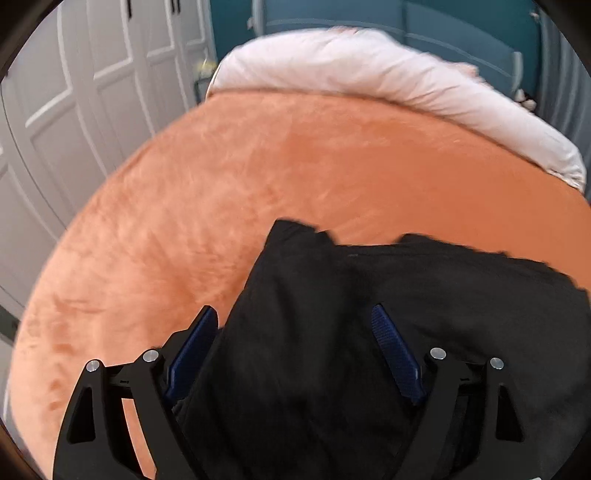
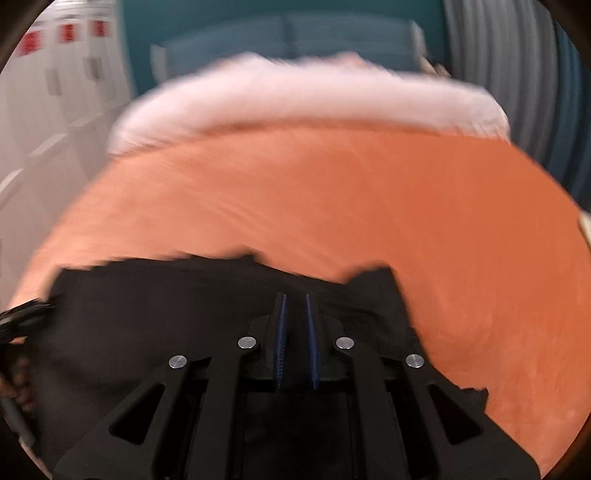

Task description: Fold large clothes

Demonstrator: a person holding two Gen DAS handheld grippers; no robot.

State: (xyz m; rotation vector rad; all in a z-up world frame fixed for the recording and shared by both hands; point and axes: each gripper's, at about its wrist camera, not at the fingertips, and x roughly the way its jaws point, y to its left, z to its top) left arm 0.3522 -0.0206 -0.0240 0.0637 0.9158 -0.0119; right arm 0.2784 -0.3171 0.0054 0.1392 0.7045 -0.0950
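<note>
A black garment (image 1: pixel 388 332) lies spread on the orange bedspread (image 1: pixel 221 192). My left gripper (image 1: pixel 295 314) is open, its blue-padded fingers (image 1: pixel 395 354) wide apart over the garment's left edge, with the cloth below them. In the right wrist view the same black garment (image 2: pixel 166 314) lies at the near side of the orange bedspread (image 2: pixel 369 206). My right gripper (image 2: pixel 295 299) has its jaws nearly together with a thin gap, above the garment's far edge; I cannot see cloth between the pads. The view is blurred.
A white pillow or duvet (image 1: pixel 351 70) lies along the bed's far end, also in the right wrist view (image 2: pixel 295 99). White wardrobe doors (image 1: pixel 74 92) stand left of the bed. A teal wall (image 2: pixel 295 33) is behind. Grey curtain (image 2: pixel 498 66) at the right.
</note>
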